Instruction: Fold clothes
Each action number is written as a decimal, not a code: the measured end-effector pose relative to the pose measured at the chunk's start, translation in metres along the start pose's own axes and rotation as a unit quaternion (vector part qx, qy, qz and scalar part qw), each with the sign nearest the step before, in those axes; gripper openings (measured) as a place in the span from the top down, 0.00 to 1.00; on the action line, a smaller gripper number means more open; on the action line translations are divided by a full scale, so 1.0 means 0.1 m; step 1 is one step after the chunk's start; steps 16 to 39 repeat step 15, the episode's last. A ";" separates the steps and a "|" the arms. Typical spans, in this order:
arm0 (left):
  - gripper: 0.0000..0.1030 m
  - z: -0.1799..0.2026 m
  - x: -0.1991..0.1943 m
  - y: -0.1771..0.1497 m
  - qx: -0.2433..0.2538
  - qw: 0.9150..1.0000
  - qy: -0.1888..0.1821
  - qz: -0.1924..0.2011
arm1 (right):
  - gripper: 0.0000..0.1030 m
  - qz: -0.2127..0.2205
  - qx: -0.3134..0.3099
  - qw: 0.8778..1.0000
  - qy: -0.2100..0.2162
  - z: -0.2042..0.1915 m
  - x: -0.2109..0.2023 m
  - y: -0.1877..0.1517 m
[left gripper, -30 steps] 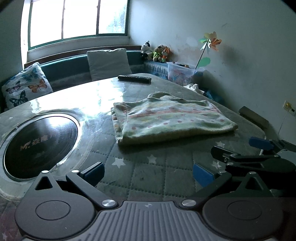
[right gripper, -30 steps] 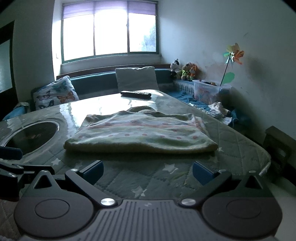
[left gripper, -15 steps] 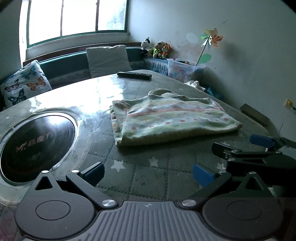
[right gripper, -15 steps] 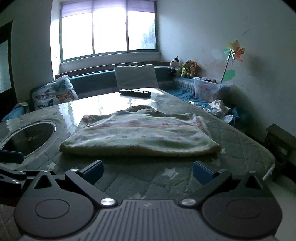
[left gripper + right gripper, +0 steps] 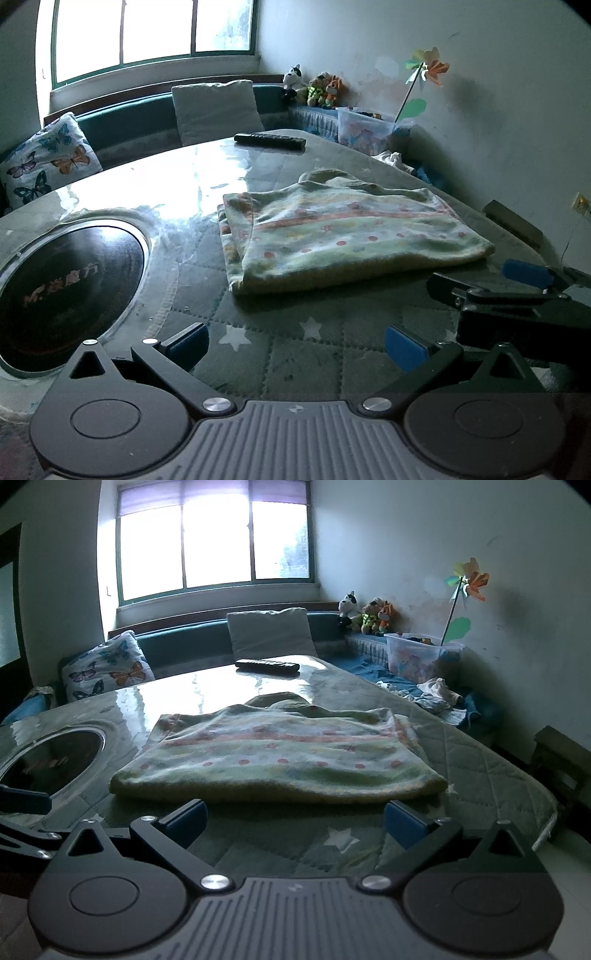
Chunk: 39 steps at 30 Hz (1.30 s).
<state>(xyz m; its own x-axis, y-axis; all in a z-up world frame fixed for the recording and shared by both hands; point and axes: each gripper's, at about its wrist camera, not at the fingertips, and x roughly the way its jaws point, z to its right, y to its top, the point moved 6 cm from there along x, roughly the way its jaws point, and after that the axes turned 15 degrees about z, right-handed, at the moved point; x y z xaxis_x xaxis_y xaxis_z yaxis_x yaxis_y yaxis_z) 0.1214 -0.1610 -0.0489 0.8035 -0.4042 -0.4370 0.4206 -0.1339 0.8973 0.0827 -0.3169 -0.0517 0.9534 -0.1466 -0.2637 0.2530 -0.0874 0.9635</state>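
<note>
A: Left wrist view, item one?
B: Left gripper, fingers spread wide, nothing between the blue pads. It sits low over the quilted table cover.

A: Item two?
B: Folded garment, pale green with pink dots and stripes, lying flat on the table beyond the gripper, apart from it. Its stacked side edges face left, toward the round black inset.

A: Others?
B: Right gripper, seen at the right edge, near the garment's right corner; from here I cannot tell its spread. Remote control at the table's far edge. Butterfly cushion, grey cushion, plush toys, pinwheel behind.

A: Right wrist view?
B: Right gripper, jaws wide apart, empty. The garment lies just ahead, its near folded edge close to the fingertips, not touching. Left gripper partly visible at the left edge. Clear plastic bin on the bench, loose clothes beside it.
</note>
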 end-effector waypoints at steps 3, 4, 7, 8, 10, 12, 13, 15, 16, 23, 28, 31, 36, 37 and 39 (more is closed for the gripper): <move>0.00 0.01 0.02 0.00 0.001 1.000 -0.001 -0.002 | 0.00 0.000 0.002 1.000 0.000 0.01 0.02 0.01; 0.00 0.01 0.03 0.01 0.001 1.000 -0.002 -0.002 | 0.00 0.000 0.002 1.000 0.000 0.01 0.03 0.01; 0.00 0.02 0.05 0.03 0.003 1.000 -0.001 -0.001 | 0.00 0.002 0.001 1.000 0.001 0.01 0.03 0.02; 0.00 0.02 0.05 0.04 0.004 1.000 -0.001 0.001 | 0.00 0.002 0.001 1.000 0.001 0.01 0.04 0.03; 0.00 0.03 0.06 0.05 0.006 1.000 0.000 0.002 | 0.00 0.003 0.001 1.000 0.001 0.01 0.04 0.04; 0.00 0.03 0.07 0.06 0.009 1.000 0.001 0.001 | 0.00 0.003 0.001 1.000 0.001 0.01 0.05 0.04; 0.00 0.03 0.07 0.07 0.010 1.000 0.001 0.001 | 0.00 0.004 0.001 1.000 0.001 0.01 0.05 0.04; 0.00 0.03 0.08 0.07 0.012 1.000 0.000 0.001 | 0.00 0.003 0.002 1.000 0.002 0.01 0.06 0.05; 0.00 0.03 0.08 0.07 0.012 1.000 0.000 0.001 | 0.00 0.003 0.002 1.000 0.002 0.01 0.06 0.05; 0.00 0.03 0.08 0.07 0.012 1.000 0.000 0.001 | 0.00 0.003 0.002 1.000 0.002 0.01 0.06 0.05; 0.00 0.03 0.08 0.07 0.012 1.000 0.000 0.001 | 0.00 0.003 0.002 1.000 0.002 0.01 0.06 0.05; 0.00 0.03 0.08 0.07 0.012 1.000 0.000 0.001 | 0.00 0.003 0.002 1.000 0.002 0.01 0.06 0.05; 0.00 0.03 0.08 0.07 0.012 1.000 0.000 0.001 | 0.00 0.003 0.002 1.000 0.002 0.01 0.06 0.05; 0.00 0.03 0.08 0.07 0.012 1.000 0.000 0.001 | 0.00 0.003 0.002 1.000 0.002 0.01 0.06 0.05; 0.00 0.03 0.08 0.07 0.012 1.000 0.000 0.001 | 0.00 0.003 0.002 1.000 0.002 0.01 0.06 0.05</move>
